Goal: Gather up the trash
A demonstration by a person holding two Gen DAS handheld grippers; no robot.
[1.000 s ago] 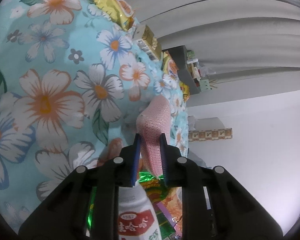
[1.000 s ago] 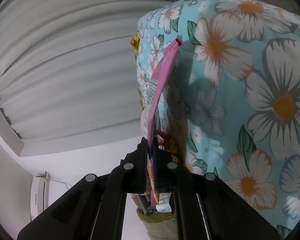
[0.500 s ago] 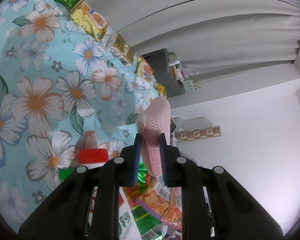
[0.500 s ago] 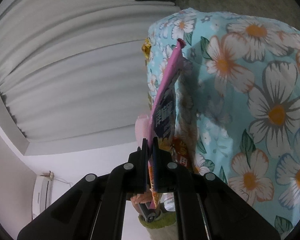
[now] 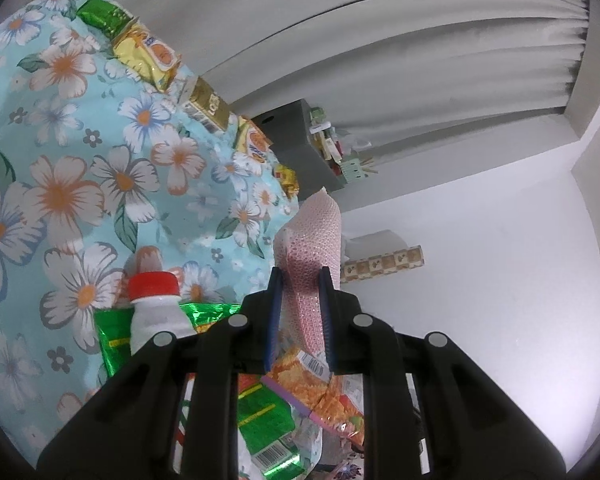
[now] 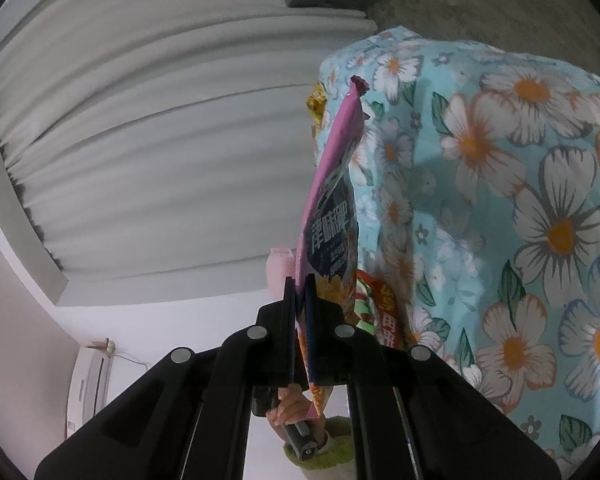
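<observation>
Left wrist view is showing the left gripper (image 5: 299, 312) pinching the rim of a pink dotted bag (image 5: 314, 240) between its blue pads, the jaws standing a little apart with the bag's folded material filling the gap. Below the fingers, the bag's mouth is holding collected trash: a white bottle with a red cap (image 5: 155, 304), a green foil wrapper (image 5: 260, 412) and an orange snack wrapper (image 5: 320, 384). Behind them, a floral tablecloth (image 5: 60, 184) is spreading across the left side, and more trash is lying along its far edge: a green packet (image 5: 100, 14), a yellow snack packet (image 5: 150, 56) and a gold carton (image 5: 208, 106). A grey box (image 5: 300, 148) is standing against the pleated curtain (image 5: 420, 60).

Right wrist view is showing the right gripper (image 6: 300, 308) with its jaws pressed together on a pink snack wrapper (image 6: 332, 208), which is sticking up past the fingertips in front of the tablecloth. Beneath the gripper, a person's hand (image 6: 292, 408) in a green sleeve is gripping a dark handle.
</observation>
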